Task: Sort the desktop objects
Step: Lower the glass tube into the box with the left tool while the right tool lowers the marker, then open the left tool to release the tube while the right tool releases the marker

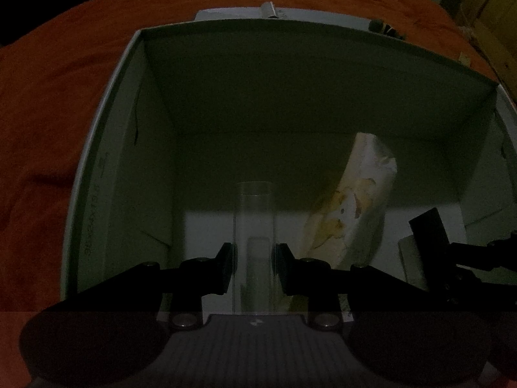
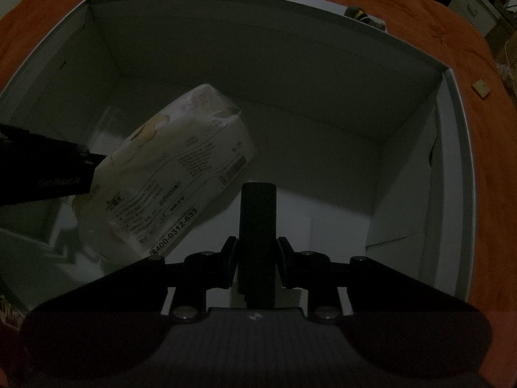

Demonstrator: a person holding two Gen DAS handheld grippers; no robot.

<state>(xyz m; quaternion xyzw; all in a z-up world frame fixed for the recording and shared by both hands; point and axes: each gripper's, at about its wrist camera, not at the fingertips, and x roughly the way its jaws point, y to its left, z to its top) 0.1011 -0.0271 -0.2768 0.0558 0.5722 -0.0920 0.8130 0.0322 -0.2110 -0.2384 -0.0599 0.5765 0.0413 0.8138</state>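
A: Start at the tools; what does the left gripper [image 1: 253,266] hold?

B: Its jaws are pinched on a clear, see-through cylindrical tube [image 1: 254,226], which stands between the pads and points down into the large white cardboard box [image 1: 97,168]; that hold suits a lowering move, since the tube goes in end first and stays clear of the walls.

A: And the right gripper [image 2: 257,263]?

B: It is clamped on a dark, matt cylinder [image 2: 257,223] in the same manner; the cylinder hangs over the bare white floor on the right half of the box; what the cylinder is the dim light does not reveal.

A: Why both over the box at once?

B: Judged from the task, the box is the place for sorted things, so each hand brings its item over an open patch; the left takes the near left part, the right takes the near right.

A: What lies between them?

B: A soft white plastic pack with yellow print [image 2: 181,168] lies tilted on the box floor, already in; it sits between the two held items, so each has its own side.

A: And outside?

B: An orange cloth [image 1: 64,97] covers the table around the box.
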